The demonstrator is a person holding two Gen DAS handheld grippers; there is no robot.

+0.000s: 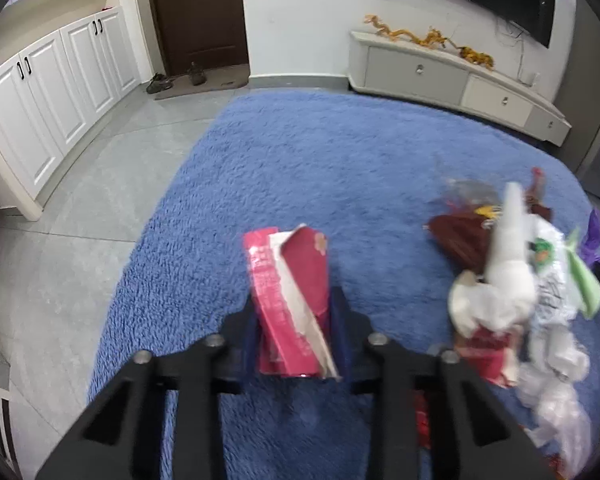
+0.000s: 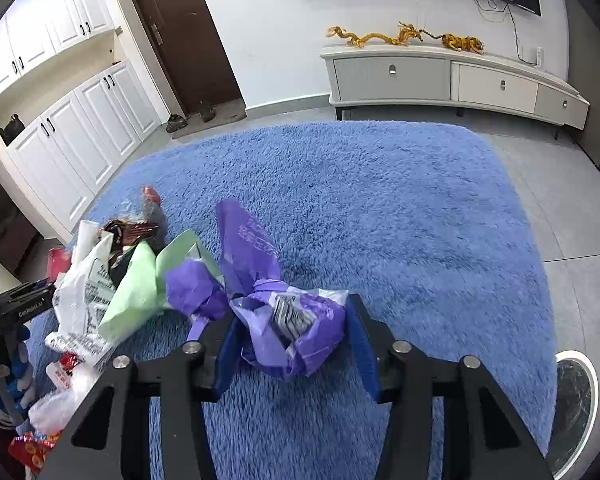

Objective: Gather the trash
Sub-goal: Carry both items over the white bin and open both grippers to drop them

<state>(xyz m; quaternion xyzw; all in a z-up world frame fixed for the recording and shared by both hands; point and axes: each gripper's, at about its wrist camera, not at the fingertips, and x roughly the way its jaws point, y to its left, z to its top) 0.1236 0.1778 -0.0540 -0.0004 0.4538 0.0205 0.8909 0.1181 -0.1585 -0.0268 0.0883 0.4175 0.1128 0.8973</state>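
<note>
My left gripper (image 1: 296, 312) is shut on a crushed pink carton (image 1: 290, 300) and holds it above the blue rug (image 1: 300, 168). A heap of trash lies to its right: white plastic bags (image 1: 540, 308), a brown wrapper (image 1: 460, 236), a green wrapper (image 1: 584, 280). My right gripper (image 2: 292, 340) is shut on a crumpled purple plastic bag (image 2: 292, 332) over the rug (image 2: 380, 208). In the right wrist view the heap lies to the left: a green wrapper (image 2: 136, 288), a white bag (image 2: 88, 288), a brown wrapper (image 2: 134, 232), a red-capped bottle (image 2: 152, 200).
A trash bin's white rim (image 2: 576, 360) shows at the lower right beside the rug. A white TV cabinet (image 2: 452, 80) stands against the far wall. White cupboards (image 1: 52, 92) line the left side. Shoes (image 2: 176, 122) sit by the brown door. Grey tile floor surrounds the rug.
</note>
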